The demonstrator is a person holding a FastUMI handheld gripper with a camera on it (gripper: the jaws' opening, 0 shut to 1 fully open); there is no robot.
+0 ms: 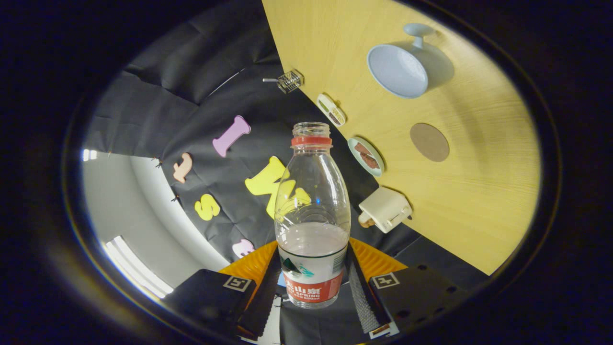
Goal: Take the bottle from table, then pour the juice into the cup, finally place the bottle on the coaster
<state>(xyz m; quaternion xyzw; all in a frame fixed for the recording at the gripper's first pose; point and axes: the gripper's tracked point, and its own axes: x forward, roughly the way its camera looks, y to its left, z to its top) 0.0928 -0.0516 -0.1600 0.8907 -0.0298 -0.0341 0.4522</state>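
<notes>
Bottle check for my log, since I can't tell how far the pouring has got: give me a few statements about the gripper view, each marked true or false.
1. The gripper is shut on the bottle. True.
2. The bottle has its cap on. False: the neck is open, with only the red ring left.
3. The bottle holds some liquid. True.
4. The bottle stands on the coaster. False: the coaster lies bare on the table, beyond the fingers.
5. The cup is pale blue. True.

The bottle (312,211) is clear glossy plastic with a paper-like label, the counter (479,201) matt pale wood grain, the coaster (429,142) dull brown.
</notes>
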